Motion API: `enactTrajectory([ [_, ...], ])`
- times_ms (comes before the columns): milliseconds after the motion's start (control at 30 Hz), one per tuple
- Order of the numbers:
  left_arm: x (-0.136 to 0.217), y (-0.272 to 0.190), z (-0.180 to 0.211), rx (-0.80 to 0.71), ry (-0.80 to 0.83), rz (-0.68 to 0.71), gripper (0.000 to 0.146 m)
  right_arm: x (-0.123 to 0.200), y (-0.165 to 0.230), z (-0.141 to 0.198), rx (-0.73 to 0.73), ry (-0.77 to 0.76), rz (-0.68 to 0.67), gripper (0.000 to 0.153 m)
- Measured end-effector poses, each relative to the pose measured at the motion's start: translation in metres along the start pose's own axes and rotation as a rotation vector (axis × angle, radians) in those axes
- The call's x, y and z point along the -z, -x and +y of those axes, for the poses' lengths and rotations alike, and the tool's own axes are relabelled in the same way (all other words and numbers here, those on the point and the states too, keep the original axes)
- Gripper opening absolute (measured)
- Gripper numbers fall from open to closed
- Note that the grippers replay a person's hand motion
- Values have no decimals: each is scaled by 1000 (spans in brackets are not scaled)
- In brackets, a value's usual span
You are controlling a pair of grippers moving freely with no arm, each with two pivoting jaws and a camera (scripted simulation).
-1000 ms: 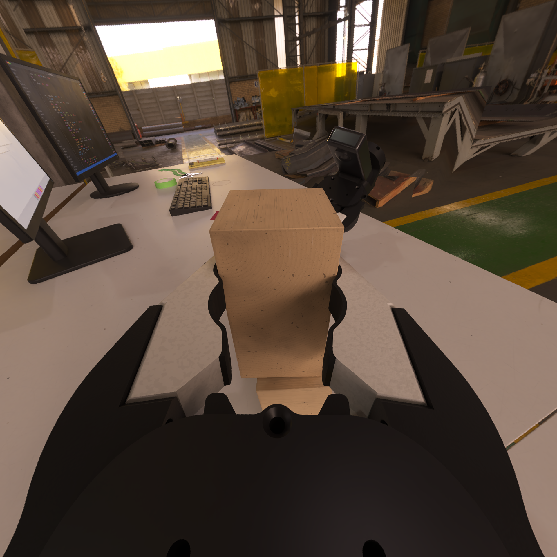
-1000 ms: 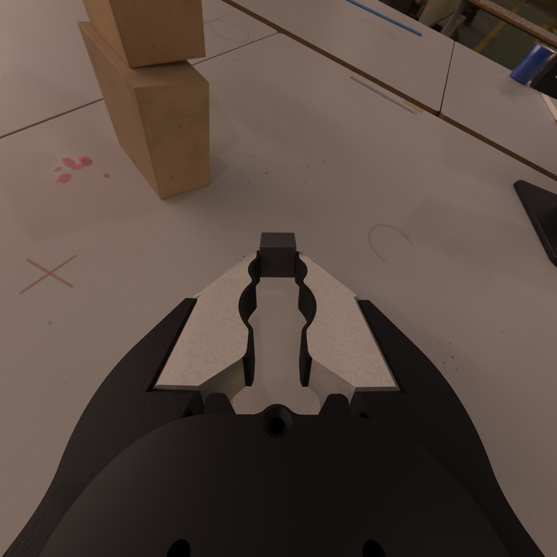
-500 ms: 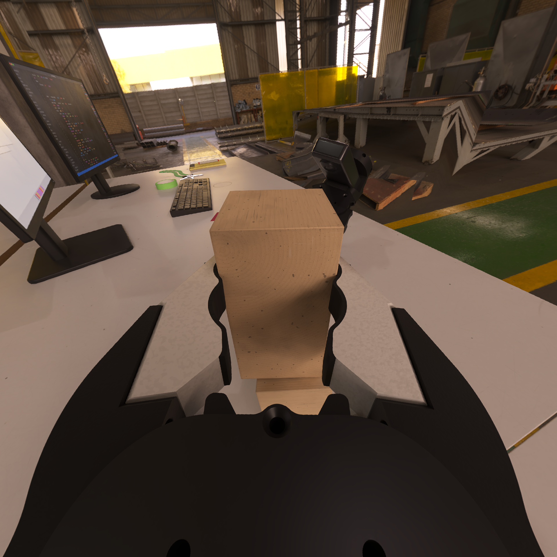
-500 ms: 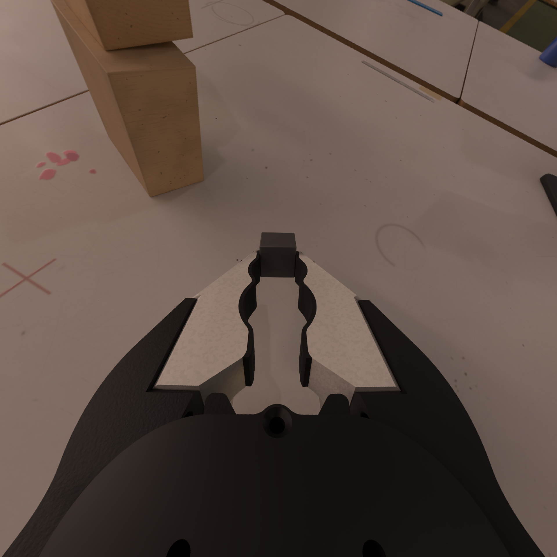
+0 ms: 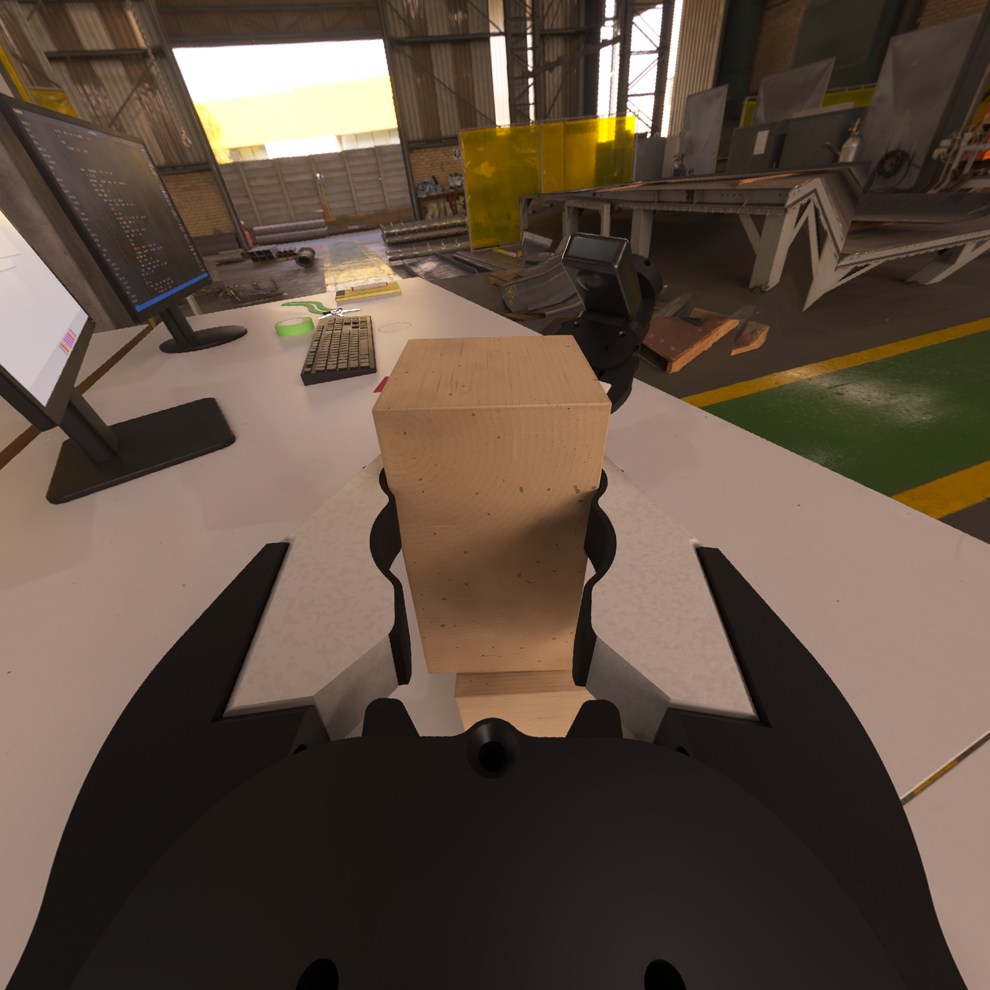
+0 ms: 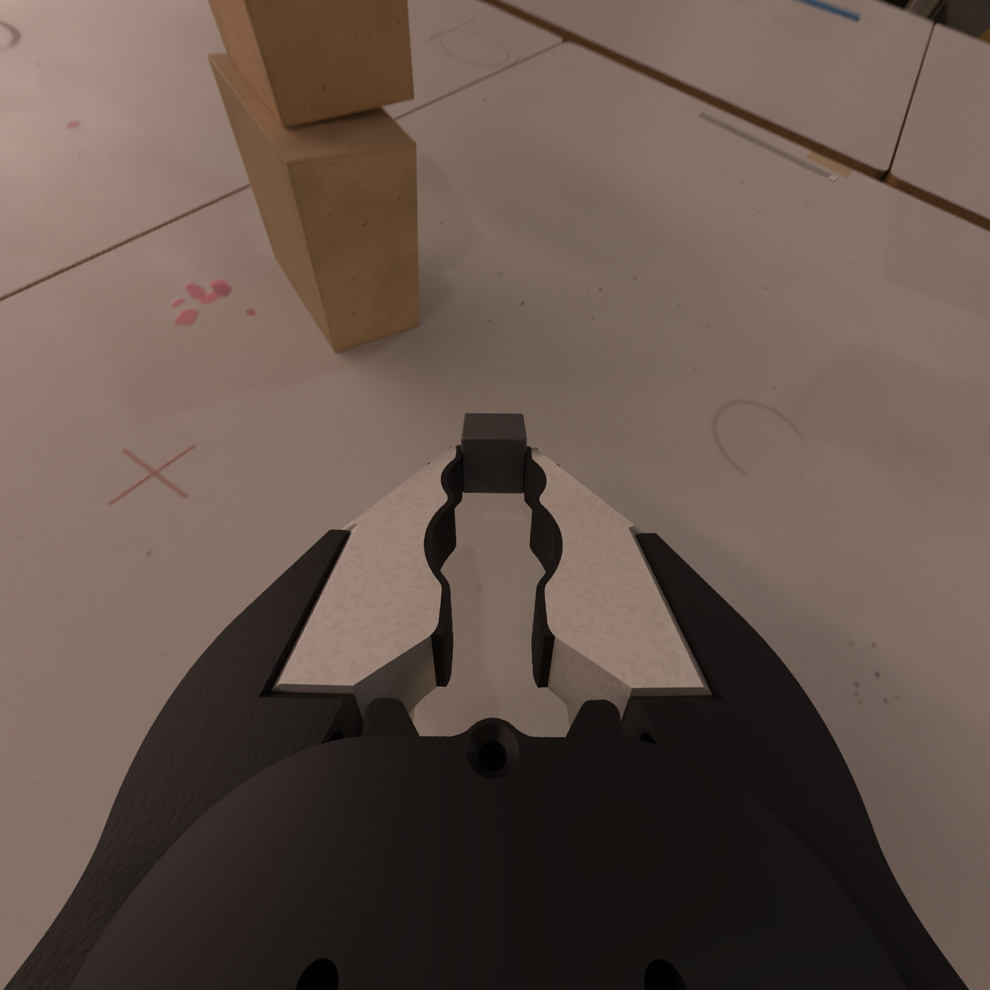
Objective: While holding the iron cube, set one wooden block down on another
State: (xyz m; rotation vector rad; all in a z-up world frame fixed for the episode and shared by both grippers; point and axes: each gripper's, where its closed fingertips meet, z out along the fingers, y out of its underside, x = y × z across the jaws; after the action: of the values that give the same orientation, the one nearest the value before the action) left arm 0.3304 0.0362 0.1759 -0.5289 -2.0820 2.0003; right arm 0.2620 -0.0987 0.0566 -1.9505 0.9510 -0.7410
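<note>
My left gripper (image 5: 493, 471) is shut on a tall pale wooden block (image 5: 490, 514), held upright. A second wooden block (image 5: 514, 702) shows just under it. In the right wrist view the upper block (image 6: 332, 59) sits on top of the lower block (image 6: 348, 235), slightly offset, and the lower one stands on the white table (image 6: 643, 321). My right gripper (image 6: 493, 466) is shut on the small dark iron cube (image 6: 493, 455) at its fingertips, above the table and in front of the stack. The right gripper also shows in the left wrist view (image 5: 605, 316), behind the block.
Two monitors (image 5: 112, 214) on black stands are at the left, with a keyboard (image 5: 340, 348) and a green tape roll (image 5: 293, 325) beyond. The table edge (image 5: 777, 471) drops to the floor on the right. A red cross (image 6: 152, 474) and red spots (image 6: 201, 300) mark the table.
The right gripper has shifted with the iron cube, so the stack now sits nearer the middle of its view. The left gripper and its block have not moved.
</note>
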Motion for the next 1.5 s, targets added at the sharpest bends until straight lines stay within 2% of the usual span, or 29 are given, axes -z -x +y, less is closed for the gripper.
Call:
enactTrajectory([
  [233,0,0,0,0,1,0,69,6,7,8,4,48,-21,22],
  [467,0,0,0,0,2,0,69,10,11,5,-23,17,-52,22],
  [1067,-3,-2,0,-1,0,-1,69,16,13,5,1,11,-10,22],
  [1267,-4,-3,-1,-2,-1,-2,69,23,17,-15,39,-57,32,22],
  [1500,-4,-7,-4,32,3,25,72,42,34,-66,81,-216,58,22],
])
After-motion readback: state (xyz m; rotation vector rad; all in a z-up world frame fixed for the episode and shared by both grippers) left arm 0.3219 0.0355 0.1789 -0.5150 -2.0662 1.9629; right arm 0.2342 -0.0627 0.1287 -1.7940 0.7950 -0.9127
